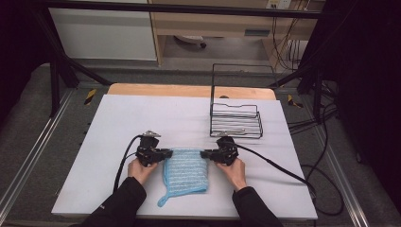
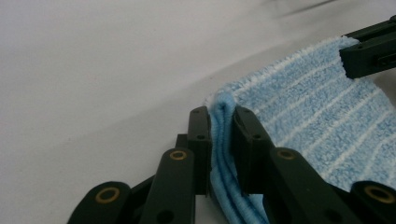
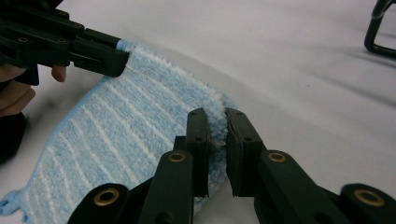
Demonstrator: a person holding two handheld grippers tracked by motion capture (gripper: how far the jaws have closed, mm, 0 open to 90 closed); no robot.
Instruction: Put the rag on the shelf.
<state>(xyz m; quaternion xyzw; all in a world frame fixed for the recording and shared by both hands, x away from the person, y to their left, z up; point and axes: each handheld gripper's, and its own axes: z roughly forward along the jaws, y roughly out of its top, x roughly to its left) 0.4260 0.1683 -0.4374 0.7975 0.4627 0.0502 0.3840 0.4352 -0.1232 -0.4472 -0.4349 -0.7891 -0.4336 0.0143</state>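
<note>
A blue striped cloth [image 1: 186, 170] lies flat on the white table [image 1: 118, 123]. The left gripper [image 1: 166, 153] pinches its far corner at nine o'clock. The right gripper [image 1: 205, 154] pinches the other far corner at three o'clock. A wire basket [image 1: 235, 120] sits at one o'clock.

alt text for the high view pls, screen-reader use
Two hand-held grippers pinch the far corners of a folded blue striped cloth on a white table: left gripper, right gripper. A black wire basket stands behind the right one.
</note>
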